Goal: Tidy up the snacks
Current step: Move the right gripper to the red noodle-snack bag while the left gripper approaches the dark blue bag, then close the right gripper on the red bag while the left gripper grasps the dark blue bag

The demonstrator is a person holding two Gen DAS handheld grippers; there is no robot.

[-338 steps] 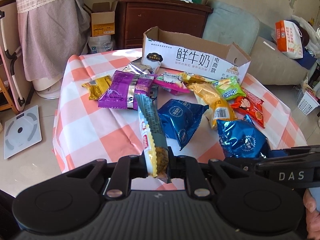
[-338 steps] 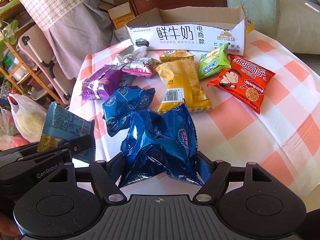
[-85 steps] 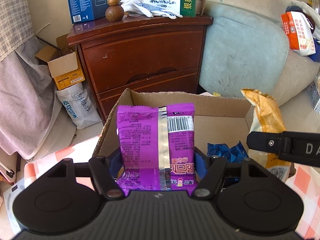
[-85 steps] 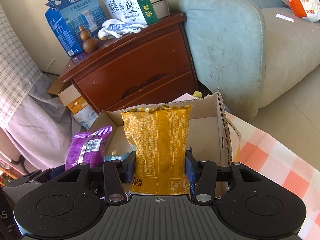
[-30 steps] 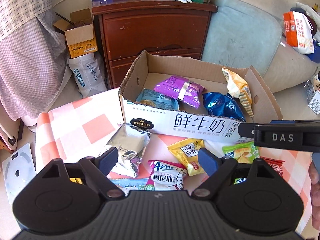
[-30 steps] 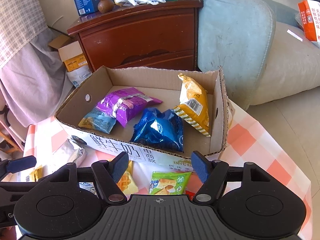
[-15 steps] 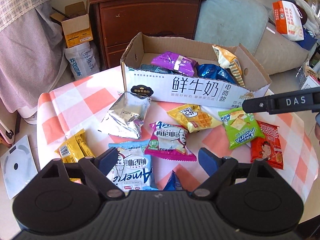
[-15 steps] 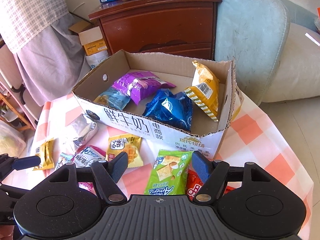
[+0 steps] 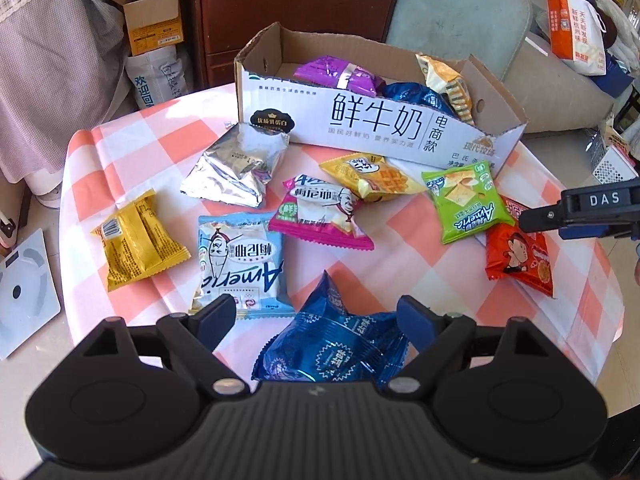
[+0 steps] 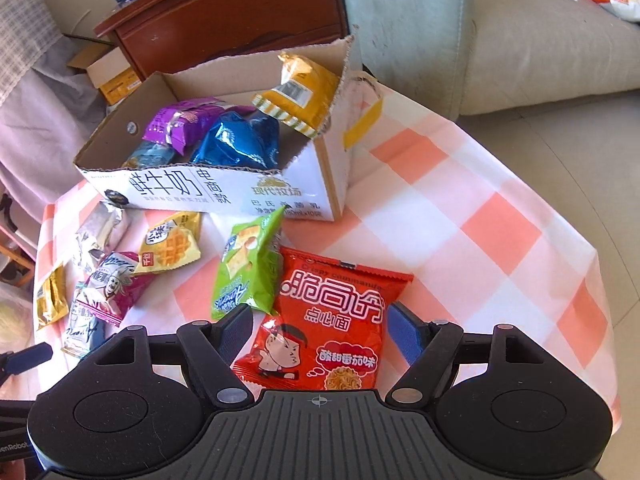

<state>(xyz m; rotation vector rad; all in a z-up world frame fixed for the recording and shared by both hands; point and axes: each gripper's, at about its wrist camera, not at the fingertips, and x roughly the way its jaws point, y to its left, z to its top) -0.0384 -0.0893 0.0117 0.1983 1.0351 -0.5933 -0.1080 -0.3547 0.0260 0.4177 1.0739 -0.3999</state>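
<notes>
A white cardboard milk box (image 9: 360, 120) (image 10: 180, 184) stands at the back of the checked table and holds a purple, a blue and an orange snack bag. Several packets lie loose in front of it. My left gripper (image 9: 316, 316) is open low over the front of the table, and a crumpled blue bag (image 9: 332, 352) lies between its fingers. My right gripper (image 10: 322, 320) hangs over a red noodle-snack bag (image 10: 328, 332). Its jaws are opening and the bag lies between them, untouched by the pads. A green cracker bag (image 10: 248, 268) leans beside the red one.
Silver (image 9: 236, 168), yellow (image 9: 136, 240), pale blue (image 9: 240, 264), pink (image 9: 320, 212) and waffle (image 9: 368, 176) packets lie left of centre. A brown dresser (image 10: 224, 28) and a sofa (image 10: 540, 40) stand behind the table. The table's edge (image 10: 580, 240) curves away on the right.
Both grippers have drawn back from the box and sunk toward the table. The blue bag has come between the left fingers, the red bag between the right ones, whose jaws stand wider.
</notes>
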